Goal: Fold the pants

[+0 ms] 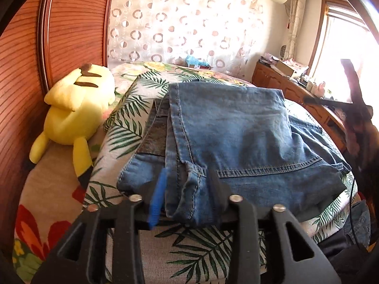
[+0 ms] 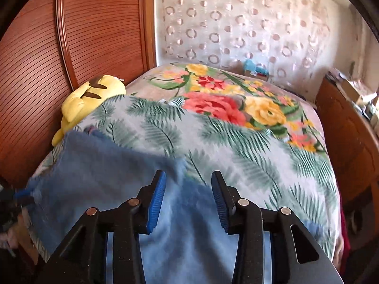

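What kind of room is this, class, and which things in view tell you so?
Most likely a bedroom: a bed with a floral cover, a wooden headboard behind a yellow plush toy, and folded jeans lying on a leaf-print blanket.

Left tool (image 1: pixel 187 189) straddles a fold of jeans (image 1: pixel 236 137) on bedspread (image 1: pixel 123 127).

Both wrist views look close down over the bed (image 1: pixel 59 198), sharing the perhaps blurred jeans (image 1: pixel 236 127).
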`<state>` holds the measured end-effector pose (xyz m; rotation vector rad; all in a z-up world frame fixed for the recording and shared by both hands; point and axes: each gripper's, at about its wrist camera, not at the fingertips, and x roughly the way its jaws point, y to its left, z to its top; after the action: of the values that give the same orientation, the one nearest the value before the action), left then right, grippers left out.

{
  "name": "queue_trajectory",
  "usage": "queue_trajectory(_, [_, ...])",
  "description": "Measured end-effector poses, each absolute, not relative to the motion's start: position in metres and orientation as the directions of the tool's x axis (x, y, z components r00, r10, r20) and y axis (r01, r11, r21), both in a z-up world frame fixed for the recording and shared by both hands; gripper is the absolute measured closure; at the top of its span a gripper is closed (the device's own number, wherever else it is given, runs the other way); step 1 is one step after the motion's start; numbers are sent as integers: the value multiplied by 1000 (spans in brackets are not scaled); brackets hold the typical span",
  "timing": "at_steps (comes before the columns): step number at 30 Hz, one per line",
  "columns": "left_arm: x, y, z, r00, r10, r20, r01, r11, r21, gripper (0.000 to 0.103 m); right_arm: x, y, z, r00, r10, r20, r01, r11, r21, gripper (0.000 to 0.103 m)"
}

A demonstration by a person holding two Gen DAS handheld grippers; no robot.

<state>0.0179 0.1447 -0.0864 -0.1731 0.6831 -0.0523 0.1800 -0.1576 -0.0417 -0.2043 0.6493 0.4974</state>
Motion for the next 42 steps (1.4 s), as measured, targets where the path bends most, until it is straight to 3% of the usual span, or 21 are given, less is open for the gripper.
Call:
queue_trajectory(2, [17, 145, -81, 781, -100, -616, -10, 985, -172, 51, 165, -177, -47, 699, 361, -617, -482, 875, -35, 61])
queue_trajectory(3, [17, 144, -79, 782, -98, -615, -9, 985, -170, 35, 158, -189, -49, 709, 353, -611, -468, 883, -34, 61])
queue_trajectory(5, [16, 141, -74, 790, -104, -604, -1, 985, -172, 18, 142, -217, -59, 716, 345, -607, -446, 895, -17, 61])
queue_trajectory(12, [25, 107, -62, 794, -149, -589, 68, 985, -158, 18, 84, -304, -97, 757, 251, -603, -315, 949, 1, 60])
queue_trajectory(20, [44, 56, -60, 774, -202, -600, 156, 979, -129, 18, 54, -374, -122, 759, 187, -624, -191, 980, 62, 52])
queue_trajectory(27, [62, 23, -65, 747, -227, -625, 204, 973, -109, 18, 50, -386, -137, 733, 227, -641, -189, 974, 129, 52])
queue_trajectory(42, [72, -15, -81, 705, -232, -670, 248, 966, -74, 18, 49, -384, -155, 743, 185, -643, -183, 981, 71, 52])
